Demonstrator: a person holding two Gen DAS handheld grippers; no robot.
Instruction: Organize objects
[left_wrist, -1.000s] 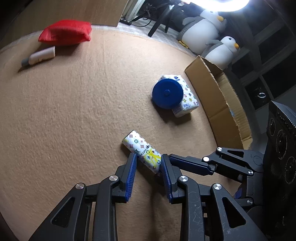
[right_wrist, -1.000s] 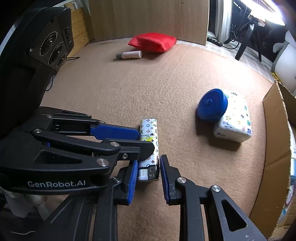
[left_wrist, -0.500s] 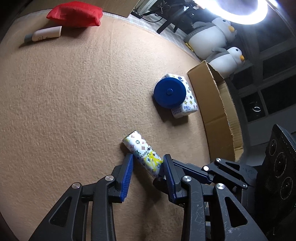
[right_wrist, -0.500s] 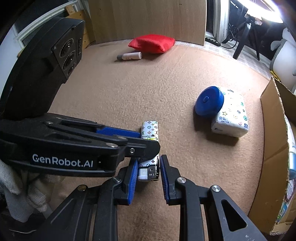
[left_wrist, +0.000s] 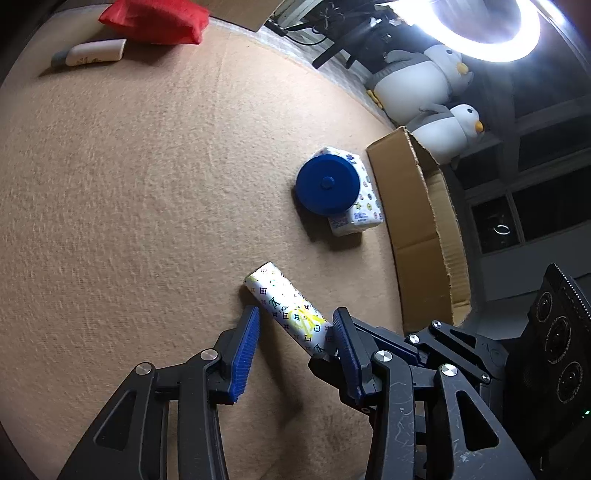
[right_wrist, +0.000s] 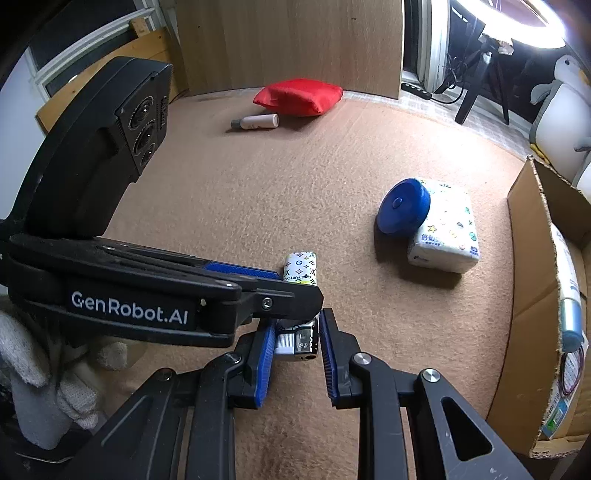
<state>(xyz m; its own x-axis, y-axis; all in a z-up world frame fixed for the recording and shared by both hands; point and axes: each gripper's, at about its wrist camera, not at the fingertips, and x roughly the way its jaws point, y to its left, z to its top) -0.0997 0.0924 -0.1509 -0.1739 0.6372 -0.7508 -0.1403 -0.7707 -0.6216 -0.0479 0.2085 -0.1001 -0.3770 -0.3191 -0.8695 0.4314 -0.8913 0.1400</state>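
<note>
A tan, felt-like carpet covers the floor, lit by a bright ring light at the far right. On it lies a patterned lighter, white with small coloured monograms, its metal end toward the near side. The right gripper has its fingers clenched on that metal end. The left gripper straddles the lighter's body, its fingers spreading apart; the left blue pad stands clear of the lighter, while the right one looks just beside it.

Farther off and to the right, a round blue lid leans against a printed tissue pack. Just right of these stands an open cardboard box with some items inside. At the far edge of the carpet, well apart, a red cushion lies with a small white bottle just beside it. Behind the cushion stands a wooden panel. Two plush penguins sit beyond the box. A white knit glove shows at the near left.
</note>
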